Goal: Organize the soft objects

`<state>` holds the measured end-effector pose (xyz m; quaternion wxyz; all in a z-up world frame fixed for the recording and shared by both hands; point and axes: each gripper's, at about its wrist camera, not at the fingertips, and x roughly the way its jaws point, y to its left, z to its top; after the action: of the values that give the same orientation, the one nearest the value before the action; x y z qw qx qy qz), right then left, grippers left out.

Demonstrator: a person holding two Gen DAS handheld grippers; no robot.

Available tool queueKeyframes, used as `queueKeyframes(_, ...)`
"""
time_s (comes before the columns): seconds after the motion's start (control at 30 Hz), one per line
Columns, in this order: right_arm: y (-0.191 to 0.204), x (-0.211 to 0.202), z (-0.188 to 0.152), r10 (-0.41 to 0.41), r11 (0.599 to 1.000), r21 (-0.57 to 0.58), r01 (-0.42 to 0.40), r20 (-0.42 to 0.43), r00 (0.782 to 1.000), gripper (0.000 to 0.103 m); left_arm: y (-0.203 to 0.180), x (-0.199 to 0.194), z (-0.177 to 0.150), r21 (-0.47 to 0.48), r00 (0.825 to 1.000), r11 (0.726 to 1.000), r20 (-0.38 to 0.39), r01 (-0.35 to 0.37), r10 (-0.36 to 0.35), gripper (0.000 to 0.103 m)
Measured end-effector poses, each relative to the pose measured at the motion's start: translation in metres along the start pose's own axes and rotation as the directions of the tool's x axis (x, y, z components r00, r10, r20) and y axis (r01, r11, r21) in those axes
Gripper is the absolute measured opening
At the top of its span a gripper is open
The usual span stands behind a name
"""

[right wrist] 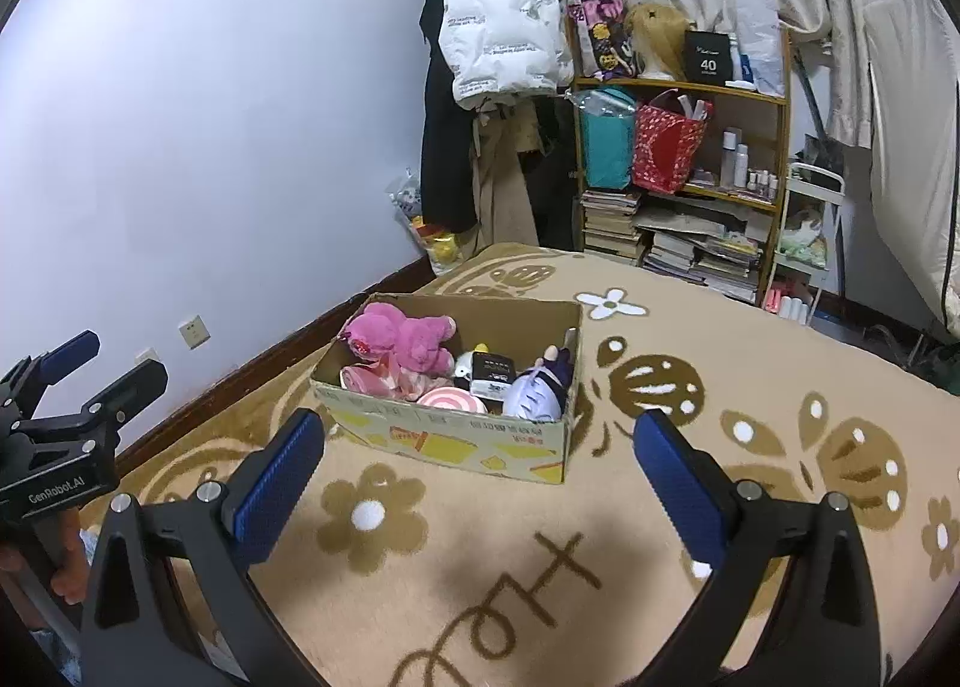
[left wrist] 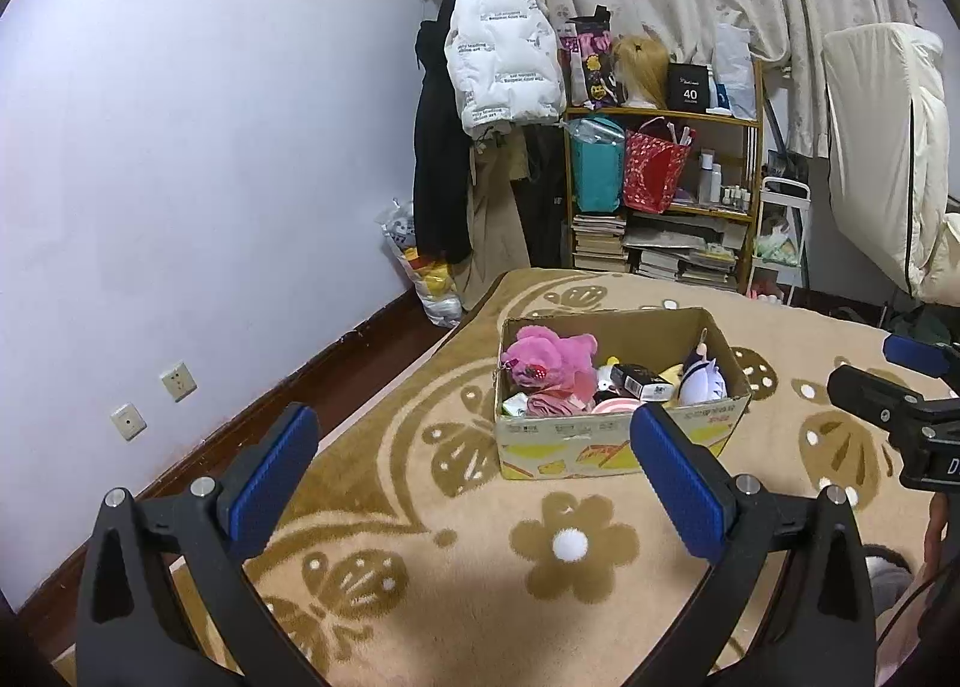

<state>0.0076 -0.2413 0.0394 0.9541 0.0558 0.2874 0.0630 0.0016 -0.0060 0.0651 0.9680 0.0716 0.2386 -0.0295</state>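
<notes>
Both tools up over the bed, and nothing in either one. The left hand-held gripper (left wrist: 474,477) has its blue pads spread wide apart, only patterned blanket (left wrist: 456,615) showing between them. The right hand-held gripper (right wrist: 480,483) is the same story: pads well apart, bare blanket under the gap.

The cardboard box (left wrist: 618,450) sits on the blanket toward the far end of the bed, nearer the wall-side edge, top open. It is packed. A pink plush toy (left wrist: 549,354) is piled in its far corner on the wall side, the highest thing in there. Below it, against the near wall, lies a pink fabric bundle (right wrist: 384,378). Next along the near wall, a round pink-and-white swirl piece (right wrist: 450,402). A small dark box with white lettering (right wrist: 492,372) rests in the middle, touching a little white figure (right wrist: 465,366) just behind it. At the end away from the wall, a pale purple plush doll (right wrist: 534,390) leans against the box side.

From the left camera the right tool pokes in at the right edge; from the right camera the left one shows at the left edge, well short of the box.

Beyond the foot of the bed stands a cluttered shelf (left wrist: 660,114), with a white puffer jacket (left wrist: 501,45) hanging beside it.
</notes>
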Motion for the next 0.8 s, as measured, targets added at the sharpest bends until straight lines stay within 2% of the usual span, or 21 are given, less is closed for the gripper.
queueKeyframes(0.1, -0.002, -0.003, -0.008, -0.013, 1.0, 0.001, 0.013, 0.011, 1.0, 0.103, -0.003, 0.002, -0.007, 0.004, 1.0, 1.0, -0.013, 0.009, -0.009, 0.103)
queueKeyframes(0.37, 0.0, 0.003, -0.021, -0.018, 1.0, 0.015, 0.018, 0.008, 1.0, 0.103, -0.009, 0.017, -0.027, 0.038, 0.998, 0.999, -0.059, -0.025, 0.027, 0.103)
queueKeyframes(0.8, -0.003, 0.018, -0.039, -0.036, 0.999, 0.028, 0.037, -0.021, 0.999, 0.103, -0.011, 0.027, -0.032, 0.043, 0.996, 0.999, -0.084, -0.025, 0.029, 0.103)
